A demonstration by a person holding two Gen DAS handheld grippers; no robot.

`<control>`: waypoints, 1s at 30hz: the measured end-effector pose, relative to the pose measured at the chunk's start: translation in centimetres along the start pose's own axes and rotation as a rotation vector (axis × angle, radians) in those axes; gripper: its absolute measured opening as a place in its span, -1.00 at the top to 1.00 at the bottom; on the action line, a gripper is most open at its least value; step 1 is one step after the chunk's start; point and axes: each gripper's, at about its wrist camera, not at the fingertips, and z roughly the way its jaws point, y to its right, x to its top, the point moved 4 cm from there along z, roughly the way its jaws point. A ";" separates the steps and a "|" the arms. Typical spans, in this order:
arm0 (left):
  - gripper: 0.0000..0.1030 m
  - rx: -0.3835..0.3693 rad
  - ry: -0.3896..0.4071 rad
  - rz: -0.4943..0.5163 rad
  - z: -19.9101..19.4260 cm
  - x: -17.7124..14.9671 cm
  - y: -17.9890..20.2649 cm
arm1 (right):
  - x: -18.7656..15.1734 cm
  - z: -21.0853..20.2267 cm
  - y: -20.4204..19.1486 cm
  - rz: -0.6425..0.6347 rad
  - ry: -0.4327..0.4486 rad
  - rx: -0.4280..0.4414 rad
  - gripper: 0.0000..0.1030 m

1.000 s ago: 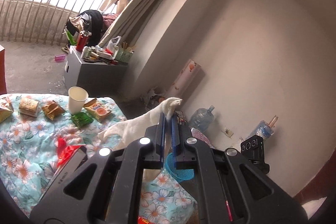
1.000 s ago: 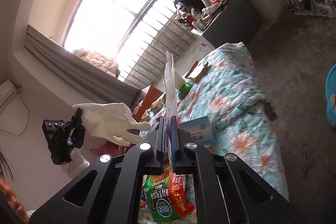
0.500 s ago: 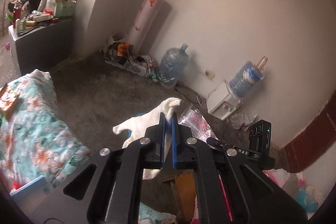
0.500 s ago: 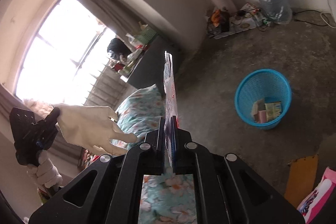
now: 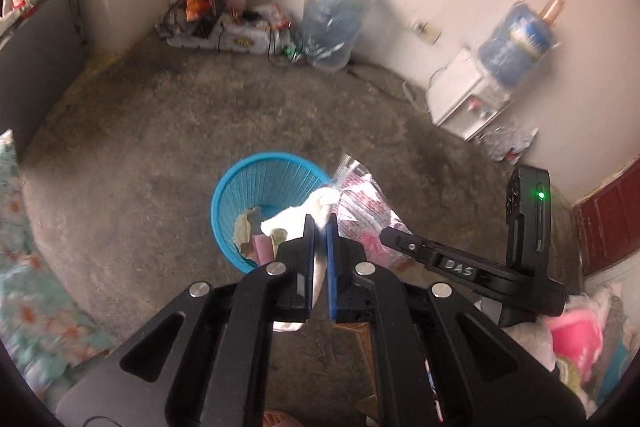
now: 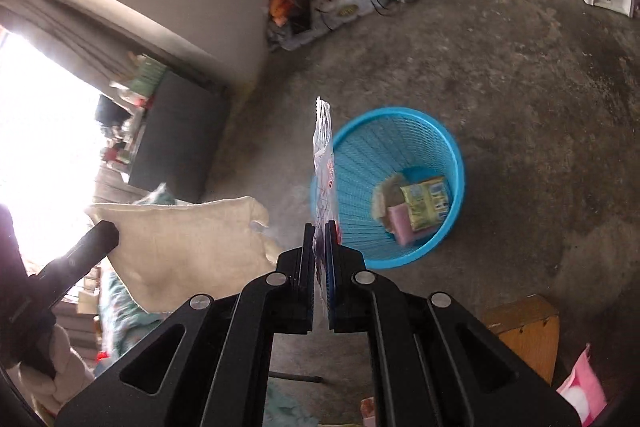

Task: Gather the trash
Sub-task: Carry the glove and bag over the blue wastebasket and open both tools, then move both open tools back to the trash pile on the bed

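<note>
My left gripper [image 5: 320, 223] is shut on a white cloth glove [image 5: 296, 215], which hangs over the near rim of a blue mesh basket [image 5: 240, 175] on the floor. My right gripper [image 6: 320, 231] is shut on a clear plastic wrapper with red print [image 6: 323, 155], held edge-on just left of the basket [image 6: 372, 155]. In the left wrist view the wrapper [image 5: 360, 215] hangs from the right gripper [image 5: 386, 233] beside the glove. The glove [image 6: 180, 243] shows at the left of the right wrist view. A yellow-green pack [image 6: 426, 201] and a pink pack [image 6: 400, 227] lie in the basket.
A water jug [image 5: 334, 23] and cable clutter [image 5: 224, 23] stand along the far wall, with a white dispenser [image 5: 472, 103] to the right. The floral bed cover [image 5: 24, 287] is at the left. A wooden stool [image 6: 520, 331] stands near the basket, a grey cabinet [image 6: 176, 139] behind.
Both grippers have swung away from the bed and tipped down toward the floor. The blue basket has come close under them. Glove and wrapper stay gripped.
</note>
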 end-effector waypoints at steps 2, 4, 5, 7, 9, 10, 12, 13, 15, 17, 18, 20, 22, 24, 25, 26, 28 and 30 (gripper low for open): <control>0.93 0.020 -0.026 -0.018 2.8 0.6 -0.6 | 1.1 2.2 0.6 -0.001 -0.022 -0.040 0.89; 0.92 0.040 -0.030 -0.026 5.2 1.1 -1.0 | 2.1 4.6 1.4 0.022 -0.046 -0.070 0.83; 0.92 0.058 -0.024 -0.029 6.1 1.3 -1.3 | 2.4 5.3 1.8 0.027 -0.051 -0.082 0.82; 0.71 0.077 -0.016 -0.038 7.8 1.5 -1.8 | 2.8 7.2 2.3 0.025 -0.087 -0.116 0.55; 0.08 0.125 -0.024 -0.059 9.1 1.6 -2.5 | 2.7 8.4 3.1 0.031 -0.103 -0.198 0.13; 0.08 0.141 -0.015 -0.078 9.2 1.5 -3.0 | 2.5 8.9 3.4 0.033 -0.104 -0.212 0.11; 0.08 0.111 -0.017 -0.096 9.1 1.3 -3.4 | 2.0 9.3 3.7 0.035 -0.109 -0.210 0.11; 0.08 0.103 -0.021 -0.096 8.9 1.3 -3.6 | 1.7 9.4 3.8 0.036 -0.107 -0.208 0.11; 0.08 0.099 -0.012 -0.076 7.9 1.2 -3.7 | 1.3 8.9 3.9 0.038 -0.105 -0.195 0.11; 0.06 0.093 -0.002 -0.059 6.8 1.3 -3.7 | 0.6 7.9 3.7 0.044 -0.087 -0.177 0.11; 0.01 0.085 0.005 -0.050 5.8 1.3 -3.6 | 0.1 7.0 3.3 0.043 -0.076 -0.162 0.11; -0.03 0.072 0.027 -0.040 3.8 1.3 -3.5 | -1.0 5.2 2.4 0.042 -0.049 -0.143 0.11; -0.06 0.067 0.042 -0.017 1.0 1.0 -3.3 | -2.1 3.6 1.4 0.048 -0.040 -0.121 0.11; -0.06 0.067 0.071 0.011 -2.2 0.5 -3.2 | -3.1 2.0 0.3 0.056 -0.027 -0.089 0.11; -0.06 0.069 0.090 0.029 -4.3 0.1 -3.2 | -3.7 1.0 -0.4 0.059 -0.018 -0.067 0.11; -0.06 0.072 0.102 0.043 -6.0 -0.3 -3.3 | -4.4 -0.2 -1.5 0.058 -0.005 -0.037 0.11; -0.06 0.070 0.135 0.066 -10.2 -1.5 -3.5 | -5.6 -2.2 -3.5 0.037 0.014 0.019 0.11; -0.06 0.095 0.166 0.098 -14.4 -2.9 -3.8 | -7.0 -4.5 -6.5 -0.018 0.034 0.072 0.11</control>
